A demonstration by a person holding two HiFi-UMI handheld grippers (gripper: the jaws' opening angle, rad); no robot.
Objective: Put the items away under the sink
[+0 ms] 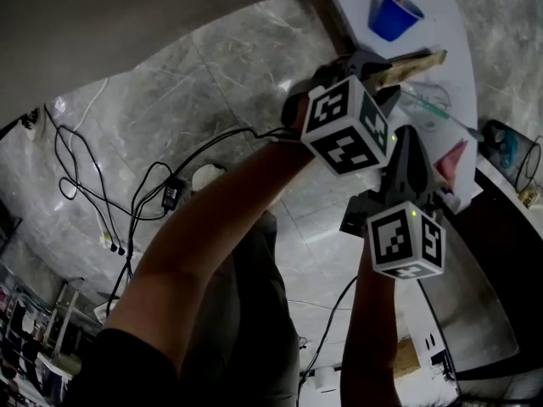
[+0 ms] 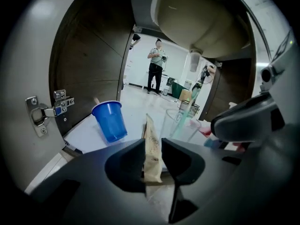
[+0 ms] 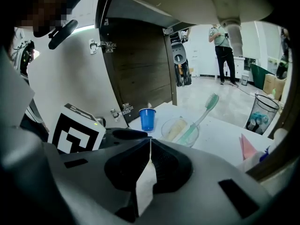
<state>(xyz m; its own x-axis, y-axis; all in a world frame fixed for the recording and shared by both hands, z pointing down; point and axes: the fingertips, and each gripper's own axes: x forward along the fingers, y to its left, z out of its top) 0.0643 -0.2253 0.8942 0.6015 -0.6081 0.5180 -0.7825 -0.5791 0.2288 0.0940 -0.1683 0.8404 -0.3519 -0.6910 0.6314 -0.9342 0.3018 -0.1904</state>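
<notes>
Standing slightly apart, the jaws of the left gripper (image 2: 153, 145) have a tan speckled packet (image 2: 151, 134) between them. The packet shows part of its face, leans toward the left jaw and looks loose, not clamped flat. In the head view its far end pokes past the gripper over the edge of the white cabinet floor (image 2: 136, 108).

Right gripper (image 3: 150, 143): jaws closed together on a thin white packet (image 3: 146, 185), seen edge-on, its lower end hanging out below the pads. This gripper sits just beside and below the left one in the head view, both aimed into the cabinet.

On the cabinet floor:
- blue cup (image 2: 110, 122), upright, left of the speckled packet, near the door hinge (image 2: 47, 110)
- clear glass (image 3: 180, 129), right of the cup, with a green toothbrush (image 3: 202, 112) leaning out of it, bristles up
- something pink (image 3: 247, 147) at the right edge; can't tell what.

Sink basin (image 2: 201, 18) bulges down overhead. Dark wood door (image 2: 89, 64) stands open at left. Beyond the cabinet, a bright room with a person (image 2: 155, 69) standing well off.
</notes>
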